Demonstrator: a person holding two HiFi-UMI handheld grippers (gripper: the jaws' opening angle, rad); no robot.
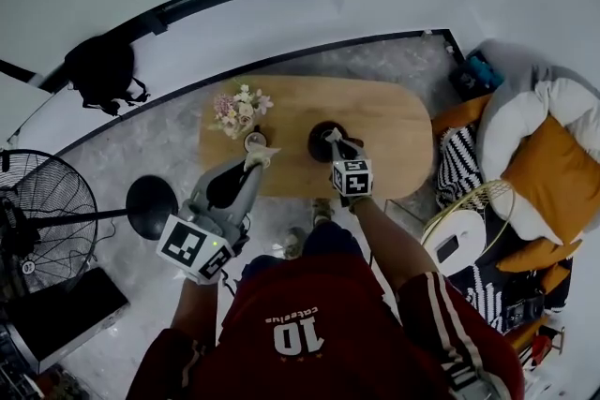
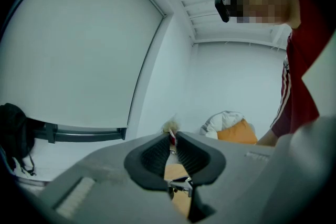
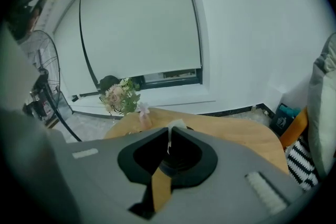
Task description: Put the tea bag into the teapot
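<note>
Right gripper (image 3: 169, 138) clenched on the tea bag (image 3: 176, 124): its white top sticks out just past the jaw tips, directly above the dark mouth of the teapot (image 3: 179, 166), which stands near the middle of the wooden table (image 1: 398, 122). Left gripper (image 2: 172, 139) tilted upward off the table's near edge, just beside the bouquet (image 1: 240, 110), jaws nearly together and pinching a small red-and-white piece (image 2: 170, 137); what that piece is cannot be made out.
</note>
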